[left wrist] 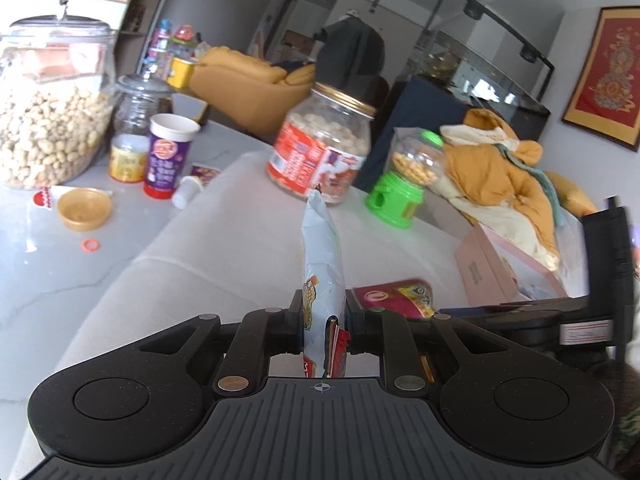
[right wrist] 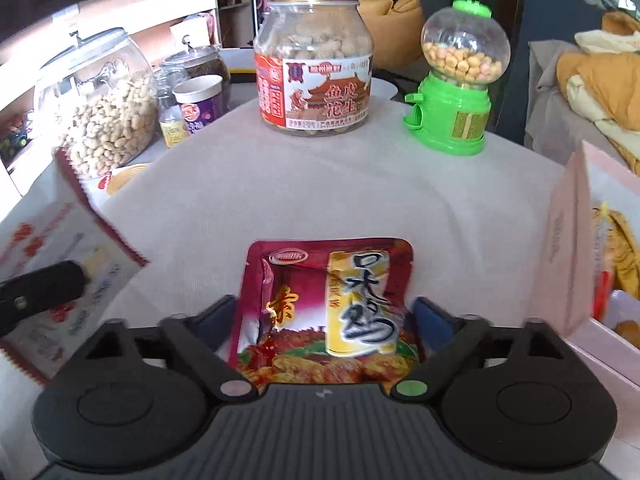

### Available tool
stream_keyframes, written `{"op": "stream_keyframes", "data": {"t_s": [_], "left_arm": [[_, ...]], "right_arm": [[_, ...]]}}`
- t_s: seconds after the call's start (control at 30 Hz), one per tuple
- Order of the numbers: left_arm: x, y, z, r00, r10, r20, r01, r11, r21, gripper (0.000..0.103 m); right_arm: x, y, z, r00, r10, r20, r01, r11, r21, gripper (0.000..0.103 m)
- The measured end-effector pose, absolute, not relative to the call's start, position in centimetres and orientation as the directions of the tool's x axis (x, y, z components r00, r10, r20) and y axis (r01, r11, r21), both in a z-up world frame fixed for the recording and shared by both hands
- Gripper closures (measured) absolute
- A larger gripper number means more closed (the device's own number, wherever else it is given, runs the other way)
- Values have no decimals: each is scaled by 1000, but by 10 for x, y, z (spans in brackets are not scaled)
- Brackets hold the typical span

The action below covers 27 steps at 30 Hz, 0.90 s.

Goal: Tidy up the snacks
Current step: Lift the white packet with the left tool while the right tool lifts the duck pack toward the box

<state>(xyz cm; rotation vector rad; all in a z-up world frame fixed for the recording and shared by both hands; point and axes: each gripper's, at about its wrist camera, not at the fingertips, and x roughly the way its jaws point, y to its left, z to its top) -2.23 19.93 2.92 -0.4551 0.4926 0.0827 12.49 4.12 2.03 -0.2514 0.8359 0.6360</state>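
Observation:
My left gripper [left wrist: 323, 320] is shut on a pale blue snack bag [left wrist: 322, 256], held edge-on and upright above the white cloth [left wrist: 208, 256]. The same bag shows flat at the left of the right wrist view [right wrist: 68, 264], with the left gripper's finger on it. A red snack packet [right wrist: 324, 304] lies on the cloth between the fingers of my right gripper [right wrist: 325, 312], which stand wide apart on either side of it. The packet also shows in the left wrist view [left wrist: 400, 294].
A labelled peanut jar [right wrist: 316, 60] and a green candy dispenser [right wrist: 456, 80] stand at the back of the cloth. A big glass jar of nuts [right wrist: 104, 108], a purple cup [right wrist: 200, 100] and small jars stand at the left. A pink box [right wrist: 572, 248] is at the right.

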Motion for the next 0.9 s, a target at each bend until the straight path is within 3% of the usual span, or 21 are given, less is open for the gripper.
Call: {"op": "stream_keyframes", "data": {"t_s": [0.07, 0.23, 0.3, 0.47, 0.63, 0.73, 0.77, 0.8, 0.83, 0.87, 0.9], "left_arm": [[-23, 191, 31, 878, -54, -475, -159, 904, -397, 82], [-21, 165, 32, 861, -126, -493, -96, 911, -401, 82], [-19, 152, 36, 851, -185, -491, -43, 908, -416, 82], [-10, 109, 56, 839, -291, -460, 77, 900, -428, 82], [-2, 77, 68, 826, -315, -468, 116, 907, -405, 82], [3, 67, 63, 815, -292, -500, 100, 921, -376, 82], [5, 67, 60, 813, -278, -512, 85, 926, -368, 82], [6, 68, 58, 813, -256, -523, 66, 933, -355, 82], [6, 70, 56, 816, -229, -530, 44, 940, -338, 82], [7, 73, 54, 823, -200, -532, 22, 947, -321, 82], [8, 77, 52, 831, -165, -532, -6, 953, -304, 82]], "right_arm": [[115, 30, 27, 468, 453, -759, -641, 765, 62, 38], [85, -7, 37, 462, 453, -762, -654, 755, 53, 47], [77, -30, 48, 462, 469, -753, -643, 762, 80, 62], [61, -93, 79, 521, 480, -706, -603, 792, 95, 79], [53, -141, 84, 558, 465, -687, -558, 823, 103, 92], [52, -155, 73, 582, 433, -688, -519, 849, 96, 89], [53, -158, 67, 578, 427, -695, -500, 859, 111, 76], [57, -159, 60, 564, 426, -707, -481, 866, 138, 48], [60, -160, 53, 553, 428, -715, -460, 872, 166, 35], [62, -160, 45, 552, 428, -716, -434, 880, 192, 24], [63, -159, 38, 549, 432, -716, -415, 884, 216, 24]]}}
